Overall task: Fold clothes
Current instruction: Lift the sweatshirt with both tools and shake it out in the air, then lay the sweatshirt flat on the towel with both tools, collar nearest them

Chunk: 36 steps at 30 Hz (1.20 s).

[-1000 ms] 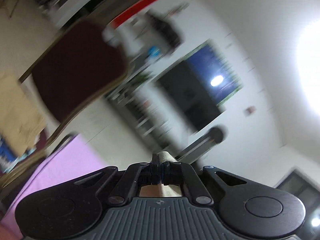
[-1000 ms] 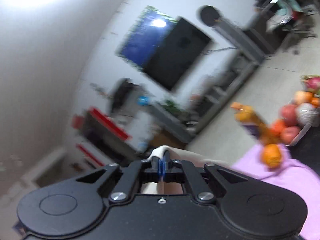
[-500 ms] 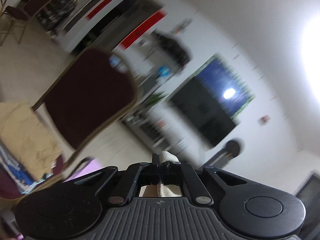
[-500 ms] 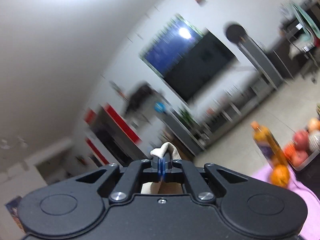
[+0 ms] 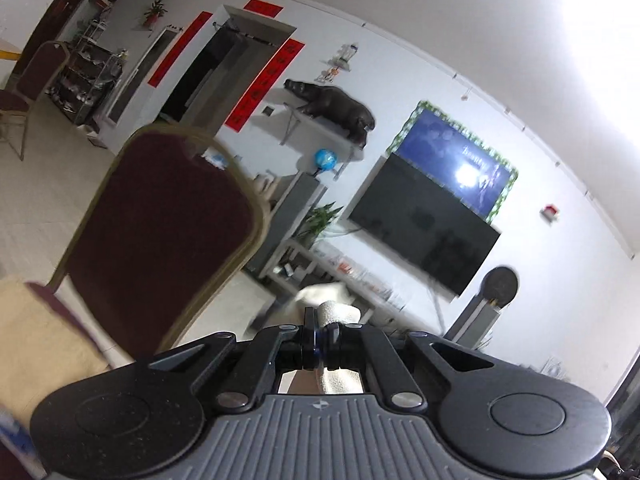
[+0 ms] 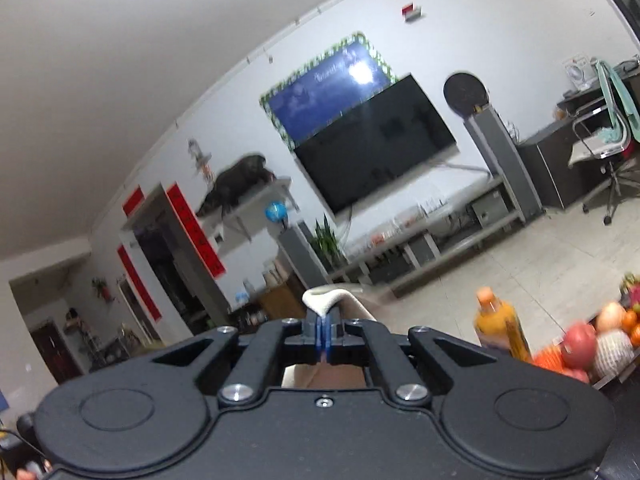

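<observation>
- The left gripper [image 5: 320, 338] is clenched on a cream, fleecy garment [image 5: 334, 310]; the cloth bulges past its tips as a soft lump.
- The right gripper [image 6: 323, 336] pinches a thin, smooth-looking edge of the same pale fabric [image 6: 322, 300].
- Both cameras point up at the room, so the garment appears lifted; no desk surface shows beneath it.
- Judging from this, folding is mid-way: the cloth is raised, the laying down and creasing remain.
- A maroon padded chair [image 5: 160, 232] with a brass-coloured frame stands near.
</observation>
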Tool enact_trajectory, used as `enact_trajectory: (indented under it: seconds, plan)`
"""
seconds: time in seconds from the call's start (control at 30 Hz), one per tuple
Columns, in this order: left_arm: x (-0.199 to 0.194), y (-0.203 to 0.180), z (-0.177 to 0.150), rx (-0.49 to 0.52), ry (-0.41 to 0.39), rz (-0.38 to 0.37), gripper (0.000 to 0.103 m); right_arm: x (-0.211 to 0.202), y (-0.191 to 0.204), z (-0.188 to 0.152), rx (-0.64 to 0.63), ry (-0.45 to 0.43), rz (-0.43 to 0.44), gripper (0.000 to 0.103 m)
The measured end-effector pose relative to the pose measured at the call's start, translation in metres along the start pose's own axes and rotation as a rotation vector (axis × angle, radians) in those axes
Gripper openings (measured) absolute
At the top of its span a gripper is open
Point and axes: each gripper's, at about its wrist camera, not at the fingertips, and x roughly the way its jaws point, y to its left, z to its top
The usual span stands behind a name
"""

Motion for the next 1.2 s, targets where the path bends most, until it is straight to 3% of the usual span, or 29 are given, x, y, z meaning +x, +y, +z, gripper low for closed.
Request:
enact_trajectory:
  seconds: [0.07,0.2,0.27,0.33,0.4,0.47,0.53,0.63,0.7,0.83,0.93,1.03,1.1,1.2]
  plan:
    - [0.0,0.023,-0.045,0.013,0.057,0.055,0.002,-0.002,-0.019,-0.037,-0.025,0.033,-0.025,0.002]
    - [0.038,0.078,-0.155,0.028,0.32,0.271,0.002,0.019,-0.068,-0.148,-0.078,0.221,-0.164,0.002]
    - [0.06,0.105,-0.208,0.041,0.449,0.384,0.002,0.036,-0.102,-0.203,-0.016,0.355,-0.234,0.002]
    - [0.066,0.122,-0.24,0.055,0.525,0.458,0.002,0.045,-0.13,-0.243,0.048,0.454,-0.301,0.002]
    - [0.062,0.123,-0.244,0.065,0.522,0.456,0.002,0.044,-0.142,-0.264,0.065,0.519,-0.335,0.002]
    - [0.055,0.113,-0.235,0.104,0.469,0.43,0.002,0.041,-0.145,-0.274,0.056,0.552,-0.344,0.002]
    - [0.04,0.103,-0.226,0.119,0.419,0.395,0.002,0.036,-0.14,-0.274,0.019,0.538,-0.329,0.002]
    - [0.012,0.102,-0.218,0.1,0.366,0.341,0.002,0.013,-0.132,-0.271,0.062,0.513,-0.307,0.002]
    - [0.005,0.105,-0.219,0.131,0.354,0.359,0.002,0.01,-0.134,-0.27,0.083,0.516,-0.305,0.002]
    - [0.027,0.101,-0.24,0.294,0.422,0.505,0.003,0.026,-0.152,-0.287,0.059,0.614,-0.351,0.002]
    - [0.042,0.102,-0.258,0.355,0.507,0.582,0.011,0.032,-0.158,-0.301,0.044,0.693,-0.383,0.004]
    - [0.024,0.102,-0.252,0.351,0.498,0.594,0.029,0.023,-0.158,-0.297,0.043,0.699,-0.393,0.015]
    - [0.006,0.103,-0.253,0.314,0.513,0.565,0.031,0.011,-0.156,-0.287,0.045,0.644,-0.393,0.033]
    - [-0.014,0.104,-0.267,0.256,0.596,0.462,0.032,0.001,-0.157,-0.283,0.094,0.627,-0.338,0.035]
